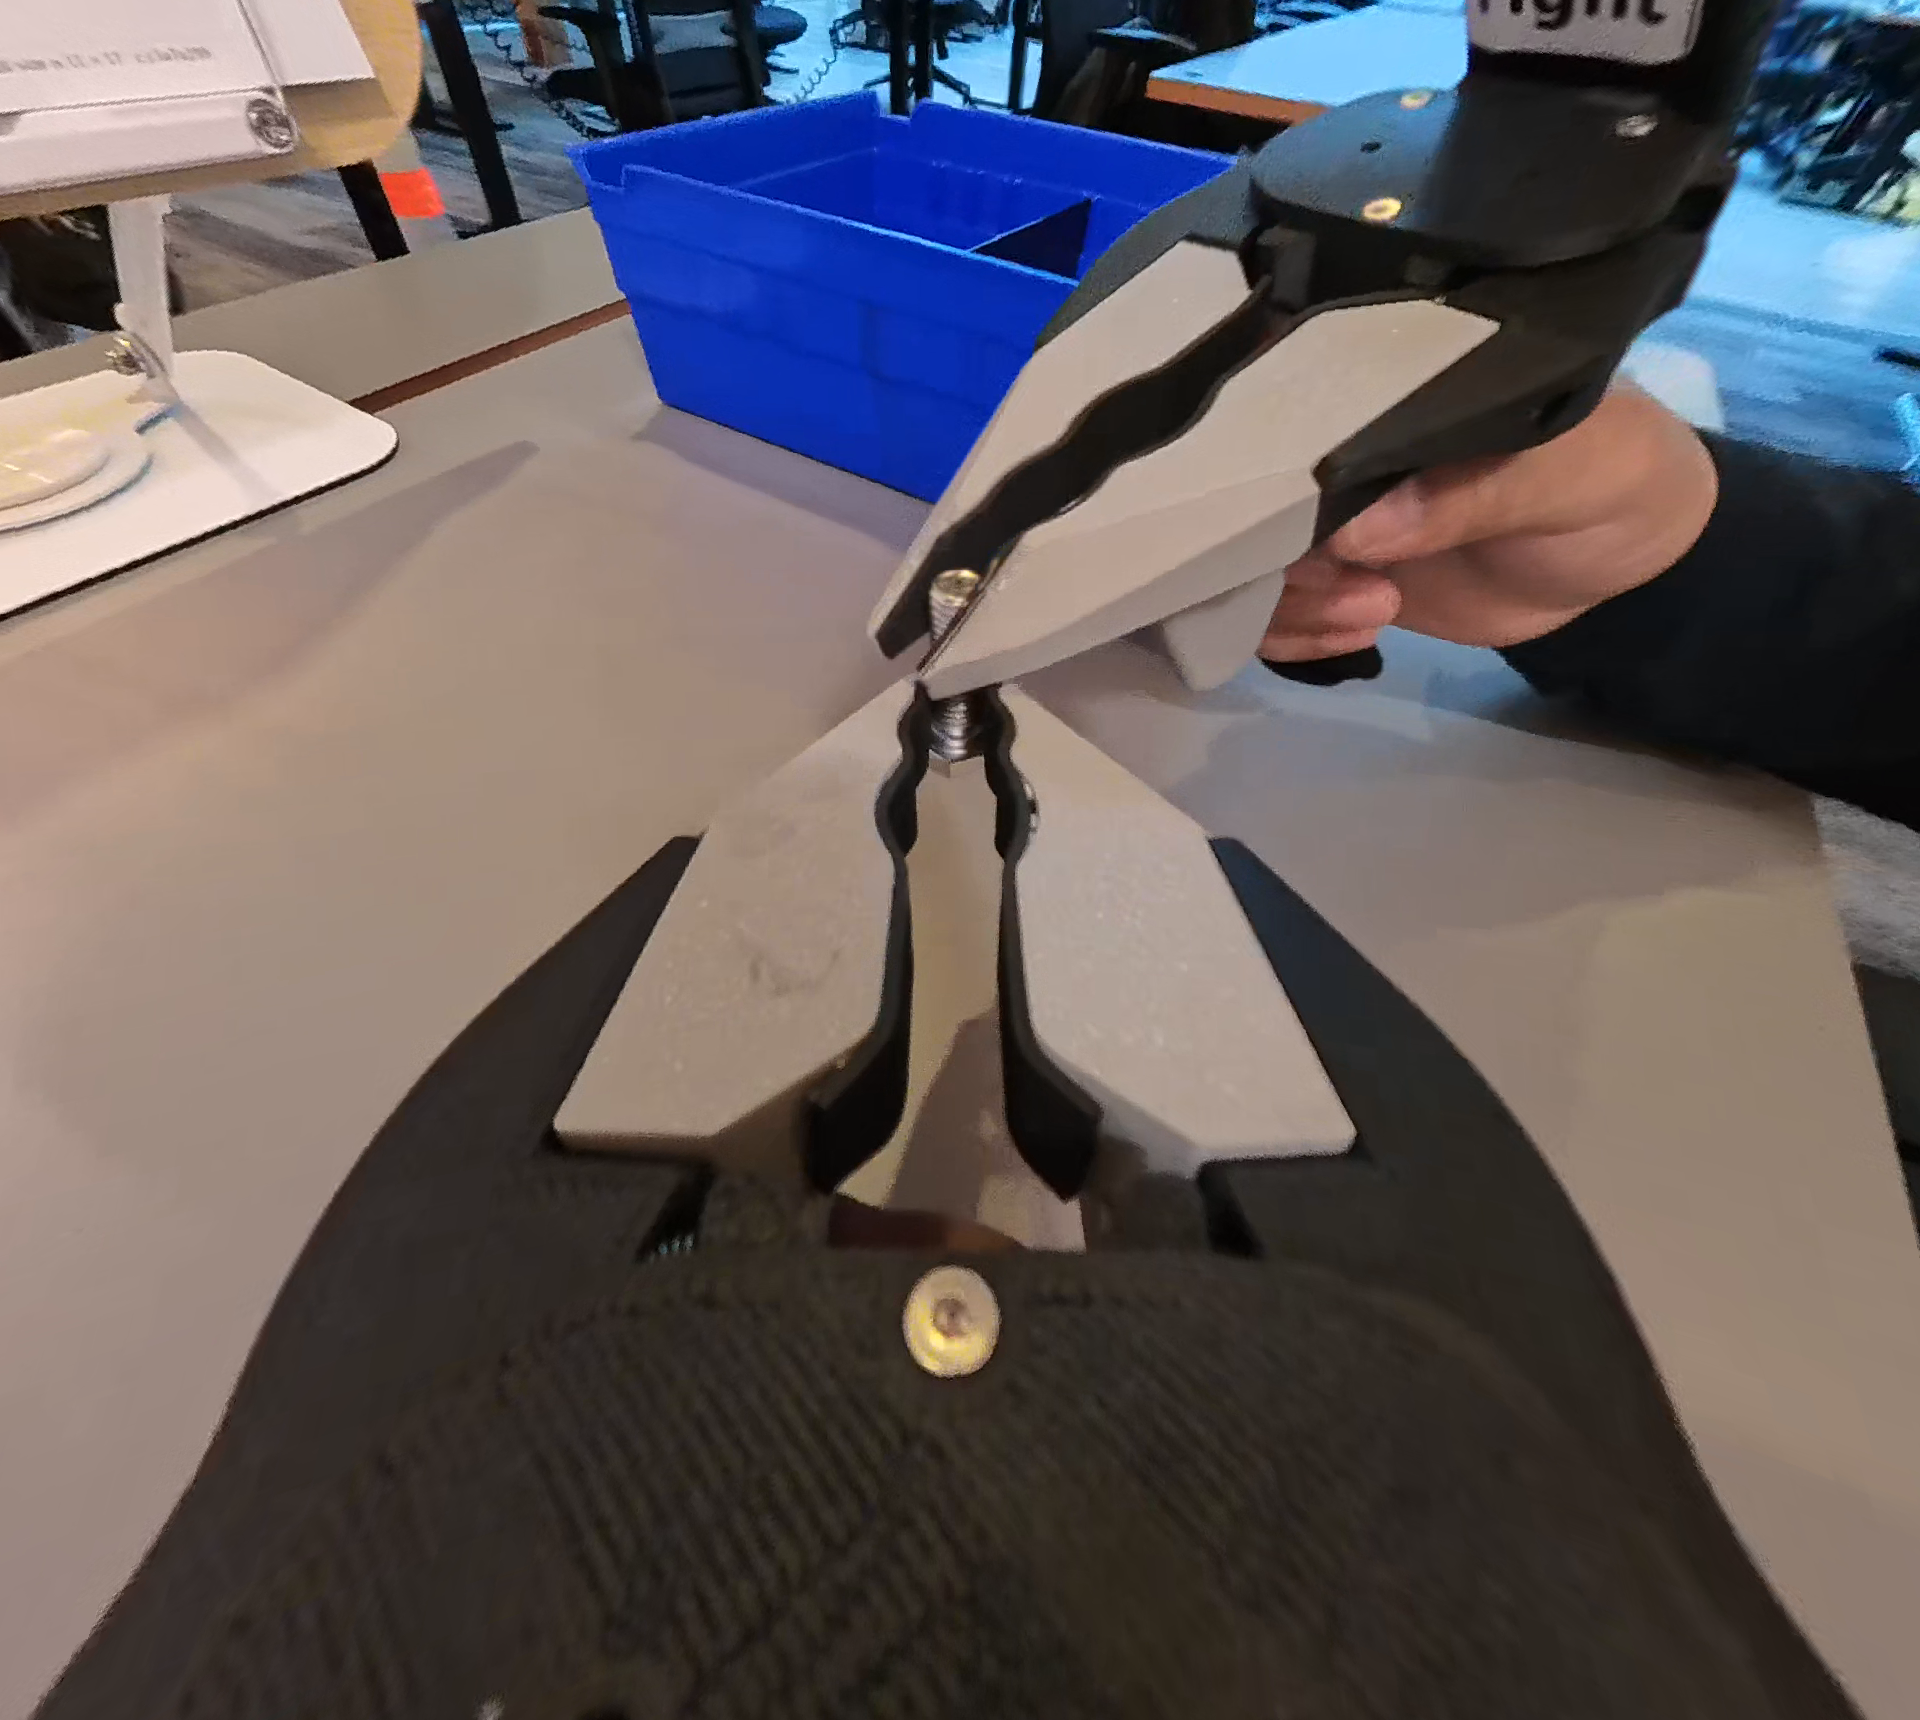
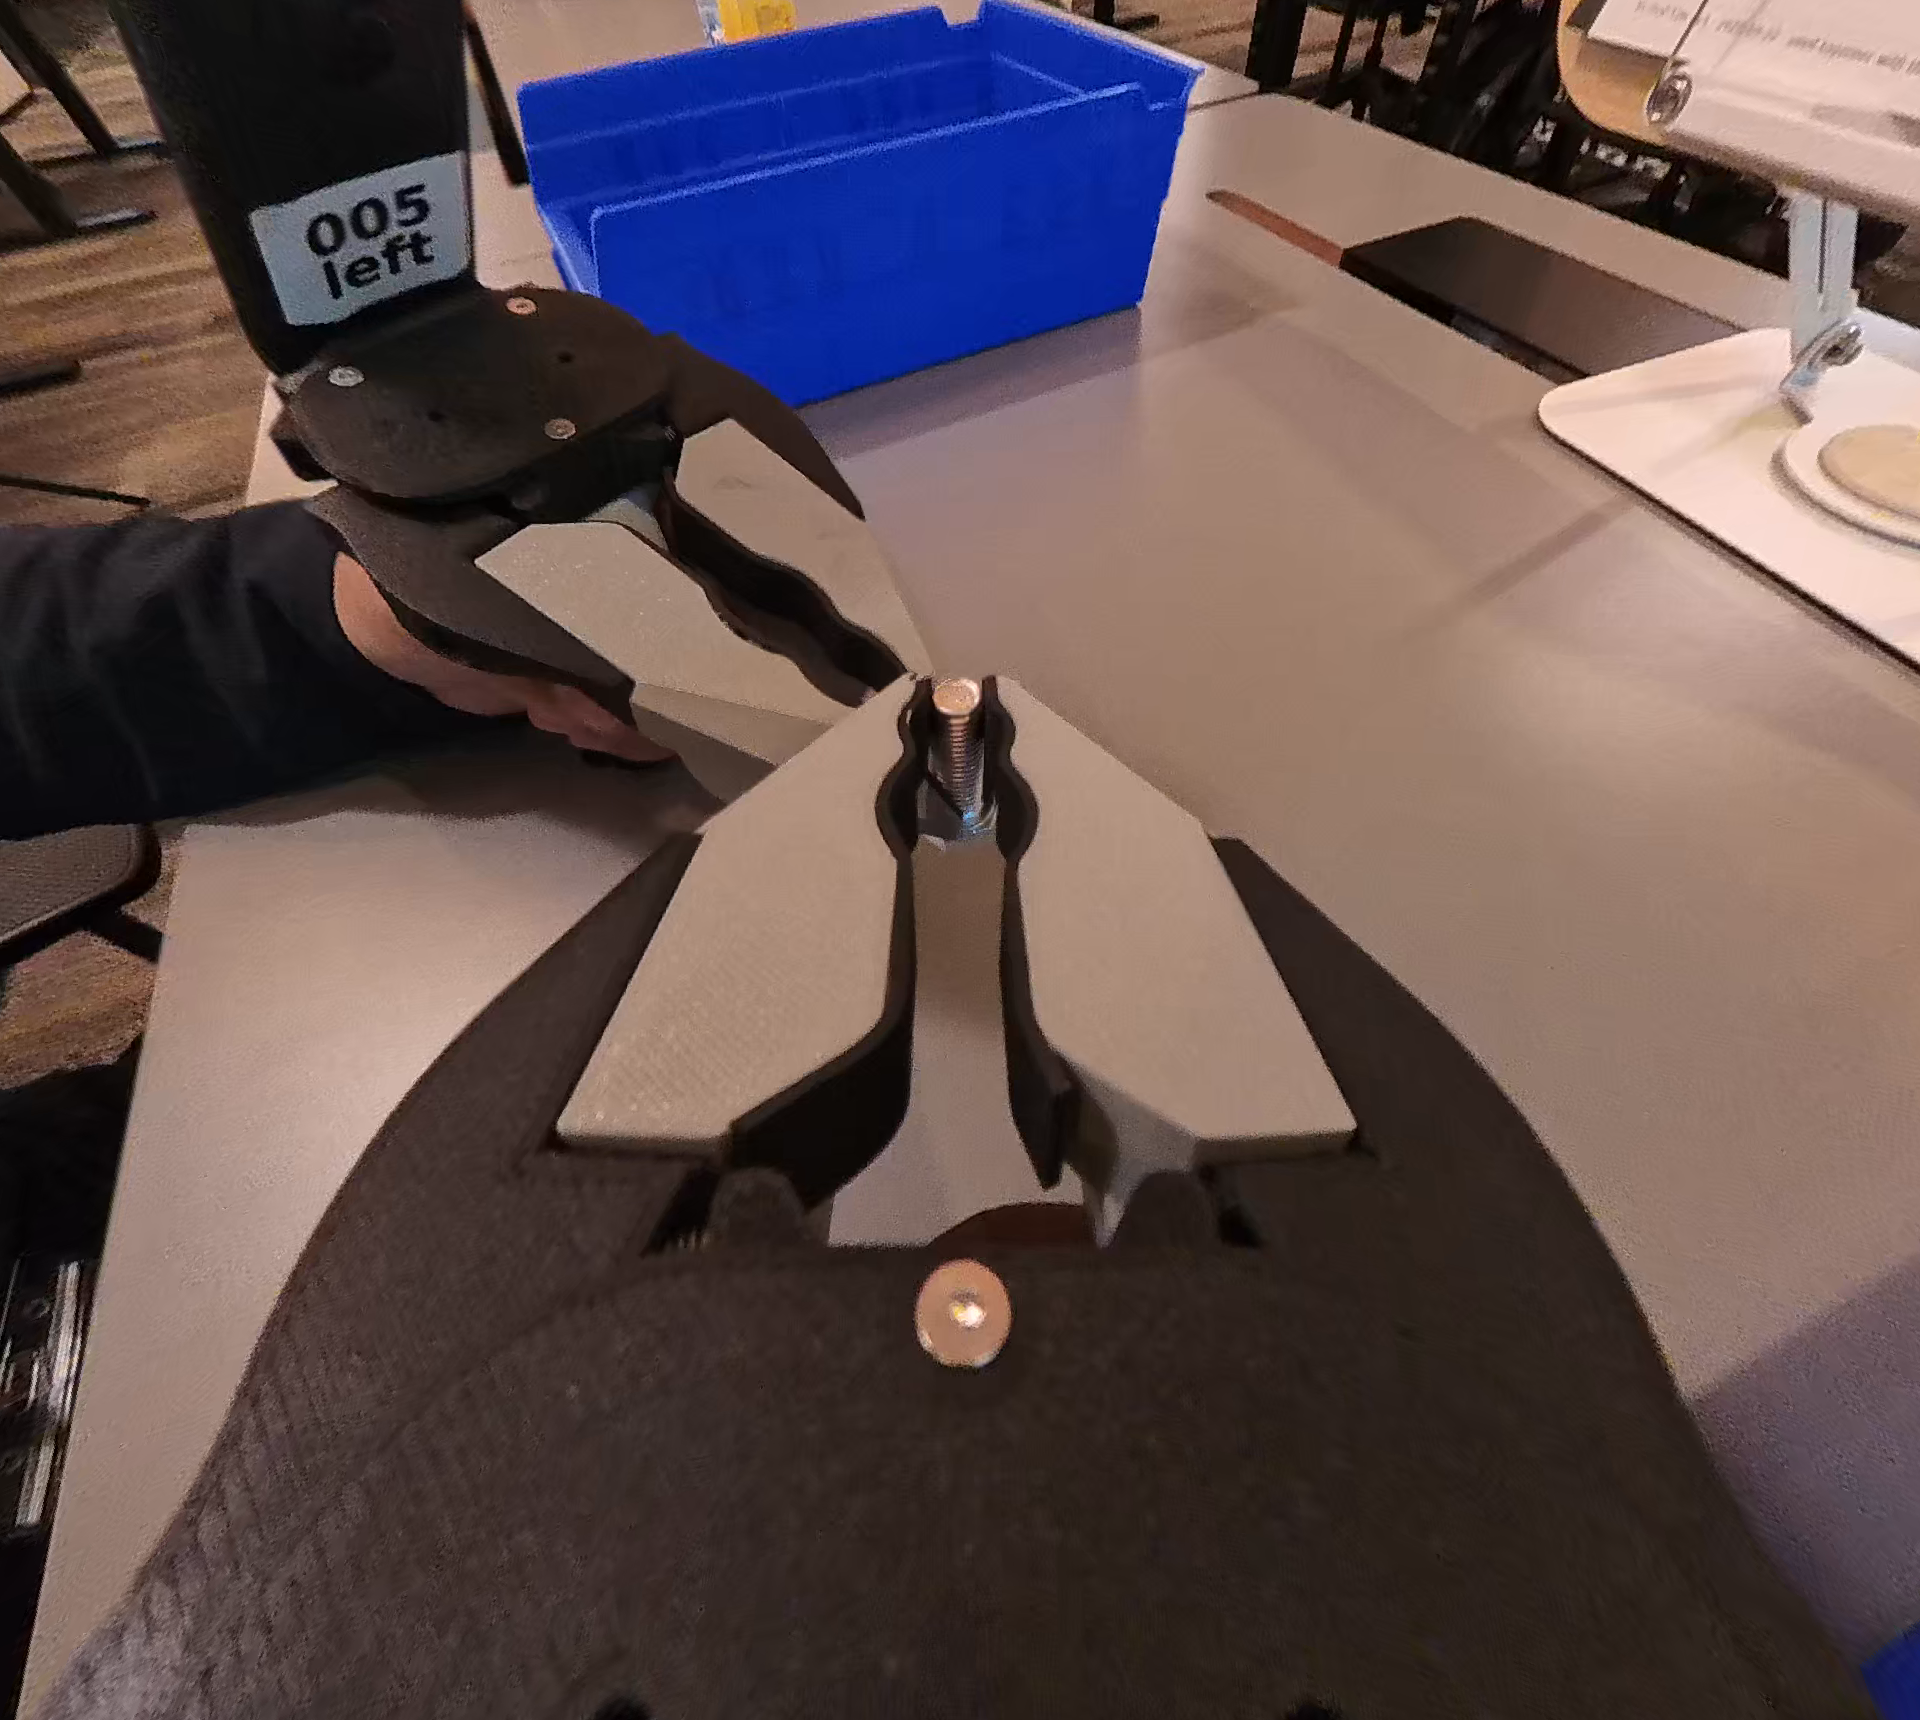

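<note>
Bolt (image 2: 957,751) with a nut (image 2: 956,823) on it is pinched between both grippers above the middle of the grey table (image 2: 1299,631): the right gripper (image 2: 956,735) is clamped on its threads, the left gripper (image 1: 951,735) on its lower part. A blue bin (image 2: 862,216) stands toward the far edge.

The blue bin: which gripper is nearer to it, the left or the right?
Cannot tell. The left gripper and right gripper meet tip to tip on one bolt, short of the blue bin on the table.
</note>
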{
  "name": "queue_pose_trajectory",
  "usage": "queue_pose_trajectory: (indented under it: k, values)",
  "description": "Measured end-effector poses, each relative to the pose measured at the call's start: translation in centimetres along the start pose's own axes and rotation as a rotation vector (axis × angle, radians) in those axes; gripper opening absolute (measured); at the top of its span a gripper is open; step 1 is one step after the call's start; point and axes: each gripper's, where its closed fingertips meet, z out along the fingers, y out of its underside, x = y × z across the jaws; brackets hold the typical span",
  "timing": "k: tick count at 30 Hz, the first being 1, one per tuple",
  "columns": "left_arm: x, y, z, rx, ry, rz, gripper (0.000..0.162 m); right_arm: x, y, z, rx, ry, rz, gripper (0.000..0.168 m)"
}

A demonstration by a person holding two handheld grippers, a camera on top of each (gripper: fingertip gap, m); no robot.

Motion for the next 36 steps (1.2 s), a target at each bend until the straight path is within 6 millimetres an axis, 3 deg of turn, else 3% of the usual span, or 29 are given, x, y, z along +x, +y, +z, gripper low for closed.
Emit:
queue_pose_trajectory:
  k: [4,7,10,13,15,18,20,21,22,23,29,32,36]
  values:
    - [-0.4,-0.1,0.1,0.022,-0.018,-0.040,0.008,1.3,-0.2,-0.4,-0.005,0.095,-0.036,0.006]
    - [-1.6,-0.4,-0.3,0.039,-0.051,-0.095,0.021,3.2,-1.4,-1.9,0.037,0.233,-0.101,0.006]
    - [-2.3,0.0,-0.4,0.030,-0.047,-0.166,0.022,4.8,-3.3,-4.3,0.104,0.352,-0.157,0.006]
    - [-2.9,0.8,-0.2,-0.005,-0.067,-0.188,0.020,6.7,-6.3,-8.5,0.217,0.489,-0.205,0.006]
    - [-3.2,1.2,-0.1,-0.022,-0.085,-0.186,0.019,10.0,-7.7,-12.5,0.247,0.664,-0.235,0.006]
    - [-3.2,1.2,-0.1,-0.030,-0.083,-0.192,0.019,16.8,-7.5,-17.6,0.189,0.905,-0.191,0.006]
    - [-3.1,1.0,-0.2,-0.025,-0.083,-0.186,0.018,20.9,-5.5,-19.2,0.097,0.974,-0.107,0.009]
    - [-3.1,0.9,-0.3,-0.020,-0.084,-0.184,0.017,22.7,-3.9,-19.7,0.025,1.004,-0.046,0.025]
    - [-3.1,0.8,-0.3,-0.017,-0.084,-0.186,0.017,23.9,-2.6,-20.1,-0.020,1.031,0.003,0.034]
    - [-3.2,0.9,-0.3,-0.018,-0.082,-0.191,0.017,24.4,-2.1,-20.4,-0.014,1.047,0.022,0.033]
    - [-3.3,1.3,-0.1,-0.040,-0.077,-0.211,0.017,19.8,-6.5,-20.8,0.254,0.970,-0.133,0.020]
    - [-3.2,1.8,0.2,-0.064,-0.083,-0.197,0.017,17.0,-7.1,-18.5,0.279,0.850,-0.152,0.020]
    - [-3.4,1.7,0.1,-0.058,-0.087,-0.211,0.017,11.7,-7.9,-13.0,0.299,0.586,-0.137,0.022]
